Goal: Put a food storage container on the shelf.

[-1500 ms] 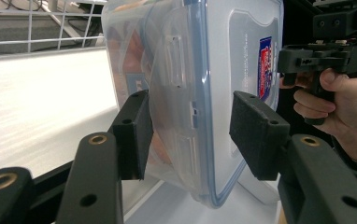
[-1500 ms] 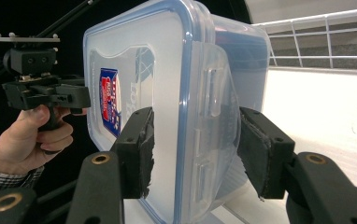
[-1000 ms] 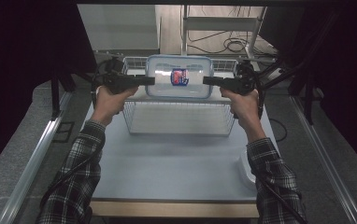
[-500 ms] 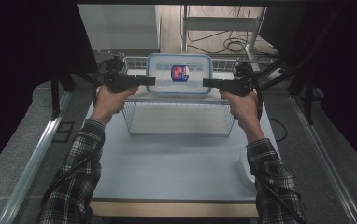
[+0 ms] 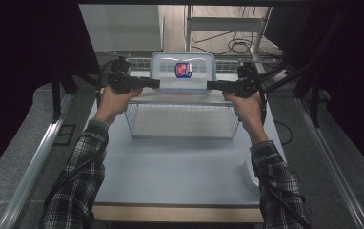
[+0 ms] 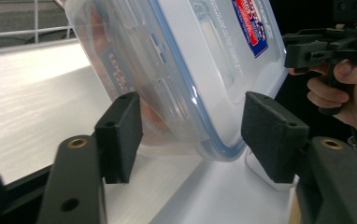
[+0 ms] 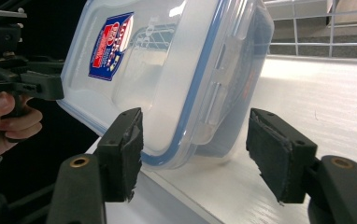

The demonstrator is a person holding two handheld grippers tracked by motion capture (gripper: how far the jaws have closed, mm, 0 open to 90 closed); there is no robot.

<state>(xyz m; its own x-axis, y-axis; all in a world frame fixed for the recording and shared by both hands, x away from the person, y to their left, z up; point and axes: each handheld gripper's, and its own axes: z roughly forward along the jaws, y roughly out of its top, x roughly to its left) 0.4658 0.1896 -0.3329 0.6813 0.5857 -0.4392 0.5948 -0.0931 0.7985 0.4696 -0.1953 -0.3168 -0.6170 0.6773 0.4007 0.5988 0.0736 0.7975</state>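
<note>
In the high view, the left tool (image 5: pixel 155 83) and the right tool (image 5: pixel 210 86) came in from opposite short ends of a clear lidded container (image 5: pixel 183 71) bearing a red-and-blue label (image 5: pixel 183 69). The container sat between the two tools, above the far part of a white wire basket (image 5: pixel 182 114) standing on the counter (image 5: pixel 170 167), its long axis running from one tool to the other. Neither hand looked nearer than the other.

In the left gripper view, the left tool's jaws stood apart, one on each side of the container's (image 6: pixel 186 70) blue-rimmed corner; the left pad was close to the wall, the right pad clear of it. The right tool (image 6: pixel 307 49) showed beyond.

In the right gripper view, the right tool's jaws were likewise apart, straddling the container's (image 7: pixel 167 74) near corner, the left pad at the lid's edge, the right one clear of it. The left tool (image 7: pixel 27 81) held the far side. The container appeared tilted, lid face toward the person; any lift would depend on both tools closing from the ends.
</note>
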